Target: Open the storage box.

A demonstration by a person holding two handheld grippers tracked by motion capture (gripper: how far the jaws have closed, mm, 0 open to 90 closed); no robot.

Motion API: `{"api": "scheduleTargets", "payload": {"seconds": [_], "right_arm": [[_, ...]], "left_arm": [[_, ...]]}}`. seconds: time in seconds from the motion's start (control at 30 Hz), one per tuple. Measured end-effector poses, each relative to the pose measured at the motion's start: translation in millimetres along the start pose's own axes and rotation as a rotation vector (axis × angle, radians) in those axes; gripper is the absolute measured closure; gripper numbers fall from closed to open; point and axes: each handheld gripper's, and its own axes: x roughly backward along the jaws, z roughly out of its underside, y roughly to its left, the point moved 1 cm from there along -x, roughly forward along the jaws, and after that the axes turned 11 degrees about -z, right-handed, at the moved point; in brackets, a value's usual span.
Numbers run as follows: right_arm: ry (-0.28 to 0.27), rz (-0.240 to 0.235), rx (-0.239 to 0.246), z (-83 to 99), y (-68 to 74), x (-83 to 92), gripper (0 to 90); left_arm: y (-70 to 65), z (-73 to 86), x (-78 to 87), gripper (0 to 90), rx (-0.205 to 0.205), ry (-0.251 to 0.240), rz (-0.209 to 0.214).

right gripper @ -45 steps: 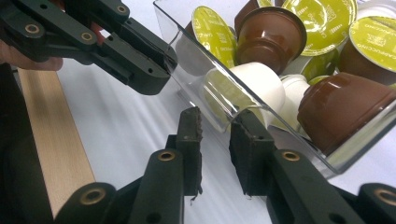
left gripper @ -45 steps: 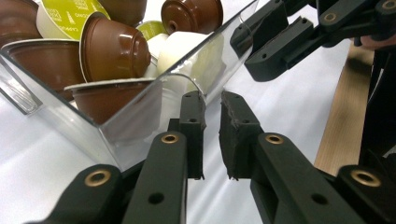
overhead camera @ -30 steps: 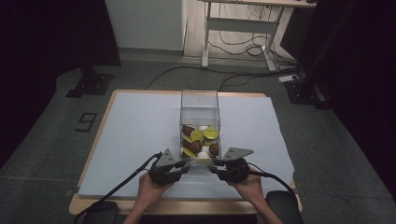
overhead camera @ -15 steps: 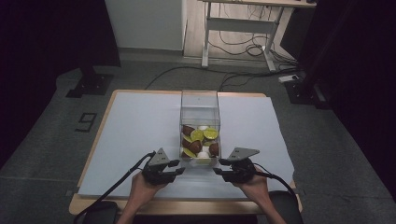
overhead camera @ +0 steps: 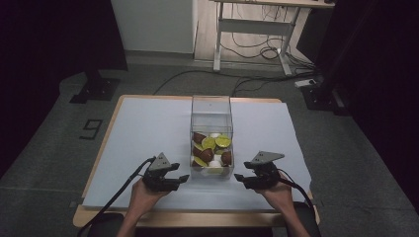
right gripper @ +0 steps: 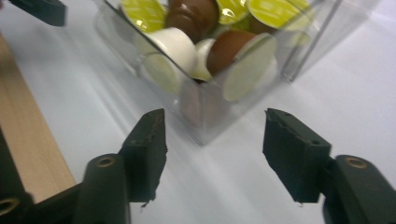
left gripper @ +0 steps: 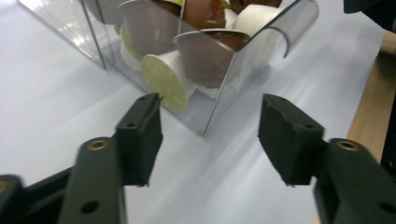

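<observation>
Both tongs, left (overhead camera: pixel 184 177) and right (overhead camera: pixel 238 177), have just been opening, empty, flanking the clear box (overhead camera: pixel 211 111) of coffee capsules (overhead camera: pixel 213 143); approach opposite walls squarely before squeezing.

Both forearms come in low and near-level. The left gripper (overhead camera: pixel 182 178) points right, the right gripper (overhead camera: pixel 240 177) points left, tips facing each other. Their jaws have just been opening and, as far as the gripper views show, stand apart with nothing between them.

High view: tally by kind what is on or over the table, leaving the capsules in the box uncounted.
Grippers: 2, left gripper and right gripper; jaws of both have just been opening, nothing between them
Clear box: 1
White sheet: 1
Total: 4
</observation>
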Motion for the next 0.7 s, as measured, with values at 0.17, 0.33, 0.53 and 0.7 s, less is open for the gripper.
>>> {"api": "scheduleTargets", "payload": {"seconds": [0.17, 0.33, 0.53, 0.7], "right_arm": [[-0.005, 0.028, -0.038, 1.3, -10.1, 2.9, 32.1], [-0.02, 0.063, -0.062, 0.6, -20.3, 5.9, 25.2], [-0.008, 0.112, -0.075, 5.1, -32.7, 5.2, 20.1], [-0.002, 0.128, -0.085, 10.8, -42.8, 2.5, 14.9]], "left_arm": [[9.0, 0.2, -0.9, 27.0, 0.009, 0.014, -0.027], [17.3, 0.8, -3.3, 19.0, 0.029, 0.024, -0.055], [27.0, 8.4, -11.7, 14.7, 0.038, 0.046, -0.094], [30.3, 12.7, -16.8, 13.7, 0.031, 0.069, -0.12]]}}
